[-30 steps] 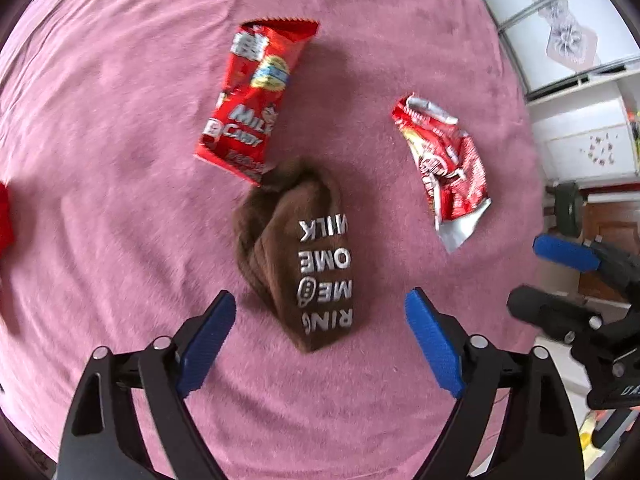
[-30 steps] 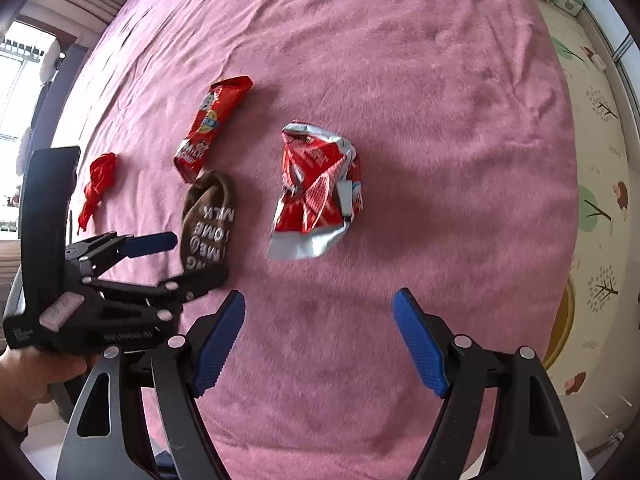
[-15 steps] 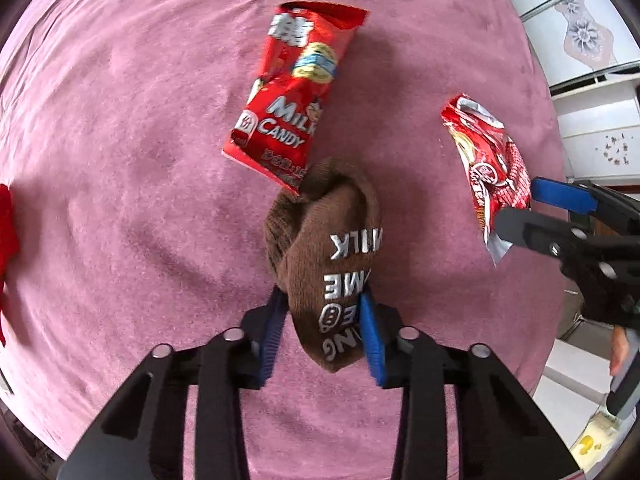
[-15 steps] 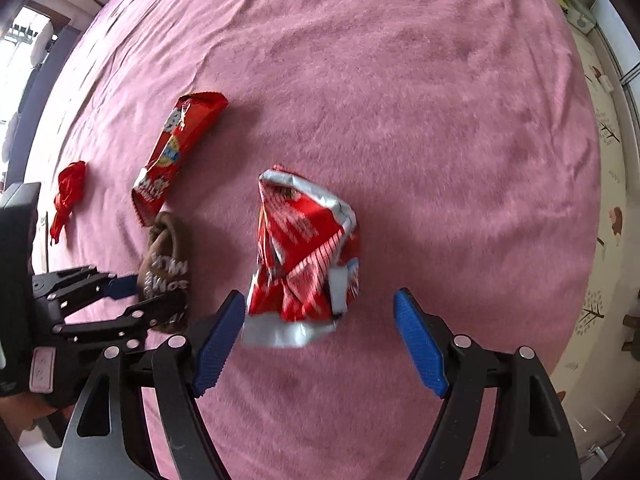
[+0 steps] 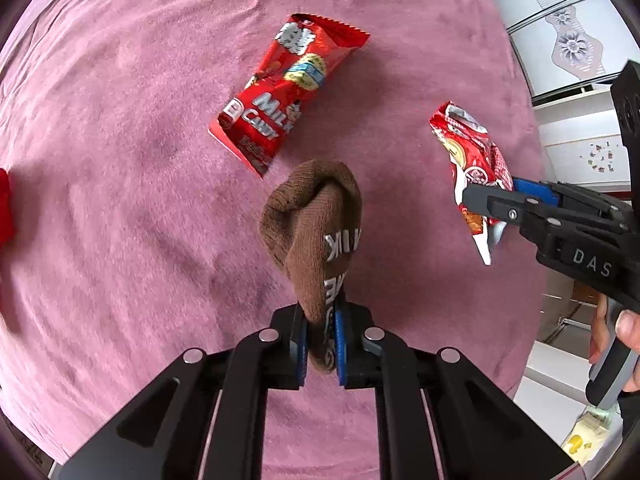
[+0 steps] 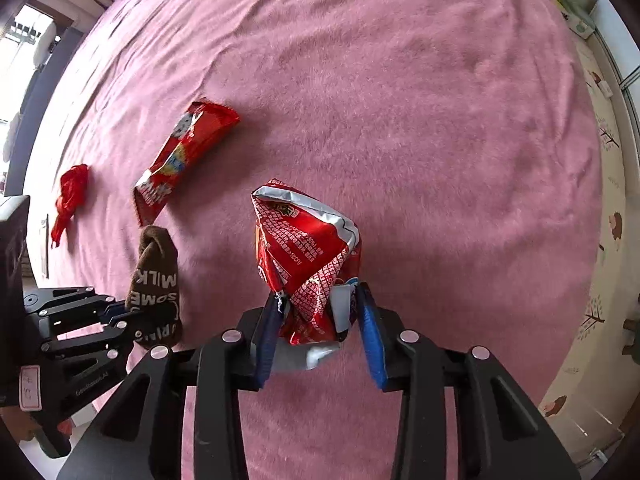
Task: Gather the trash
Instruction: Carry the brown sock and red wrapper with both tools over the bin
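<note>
At the far left edge of the left wrist view, a scrap of red wrapper [image 5: 4, 208] lies on the pink blanket [image 5: 120, 160]. Right of it, in the upper middle, a red milk candy packet [image 5: 286, 96] rests flat, its lower end just beside the top of a brown sock [image 5: 316, 232]. The sock hangs up the middle of the frame from the left gripper [image 5: 322, 344], whose blue pads are closing and already pinch the sock's lower end between them. At the right edge the right gripper [image 5: 486, 202] reaches in sideways around a crumpled red and silver snack bag [image 5: 476, 160].

Across the right wrist view, a small red wrapper [image 6: 70, 196] sits at the left, then the candy packet [image 6: 184, 160] on a slant, then the sock [image 6: 156, 280] clamped by the left gripper [image 6: 120, 316] at lower left. In the lower middle the snack bag [image 6: 308, 256] stands between the right gripper's [image 6: 320, 328] closing pads: the left pad touches its crumpled lower end, while the right pad stands just beside it.
</note>
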Demonstrator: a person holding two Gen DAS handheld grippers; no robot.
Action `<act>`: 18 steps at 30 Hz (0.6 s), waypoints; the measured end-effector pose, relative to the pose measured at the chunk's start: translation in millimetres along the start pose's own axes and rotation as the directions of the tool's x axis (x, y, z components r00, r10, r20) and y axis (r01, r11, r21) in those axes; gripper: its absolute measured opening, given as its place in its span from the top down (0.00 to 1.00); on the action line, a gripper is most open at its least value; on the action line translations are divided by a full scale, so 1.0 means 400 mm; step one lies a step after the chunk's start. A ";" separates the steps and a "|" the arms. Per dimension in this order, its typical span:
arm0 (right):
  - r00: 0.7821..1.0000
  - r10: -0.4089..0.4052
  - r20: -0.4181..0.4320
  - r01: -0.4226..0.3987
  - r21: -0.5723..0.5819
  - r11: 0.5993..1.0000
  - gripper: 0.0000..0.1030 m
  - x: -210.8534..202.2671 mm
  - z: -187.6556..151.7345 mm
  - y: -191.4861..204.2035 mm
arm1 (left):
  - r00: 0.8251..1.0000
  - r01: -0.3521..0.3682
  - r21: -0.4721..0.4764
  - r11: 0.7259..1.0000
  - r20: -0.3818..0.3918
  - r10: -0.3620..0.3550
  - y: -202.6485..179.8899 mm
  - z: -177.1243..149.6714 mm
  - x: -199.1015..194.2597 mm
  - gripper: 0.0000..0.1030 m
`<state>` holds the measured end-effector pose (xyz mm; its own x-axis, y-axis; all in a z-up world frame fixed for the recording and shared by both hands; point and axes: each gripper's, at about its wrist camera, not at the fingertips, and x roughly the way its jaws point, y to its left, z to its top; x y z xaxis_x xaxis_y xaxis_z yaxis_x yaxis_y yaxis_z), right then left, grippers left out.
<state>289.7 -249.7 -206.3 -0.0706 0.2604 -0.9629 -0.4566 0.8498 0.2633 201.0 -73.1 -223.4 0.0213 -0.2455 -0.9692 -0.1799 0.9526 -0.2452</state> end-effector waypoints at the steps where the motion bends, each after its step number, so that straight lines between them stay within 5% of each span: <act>1: 1.000 0.004 0.008 -0.004 0.002 1.000 0.65 -0.010 -0.012 -0.002 | 1.000 0.002 0.006 1.000 0.000 -0.002 -0.005 -0.009 -0.004 0.90; 18: 0.996 0.022 0.089 -0.028 0.073 0.997 0.65 -0.193 -0.313 -0.057 | 0.999 0.032 0.171 0.985 -0.004 -0.032 -0.212 -0.204 -0.079 0.90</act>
<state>194.4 -346.6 -145.4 -0.0010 0.3186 -0.9479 -0.3883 0.8734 0.2939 135.1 -161.0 -170.0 0.0226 -0.2765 -0.9608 -0.0085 0.9609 -0.2767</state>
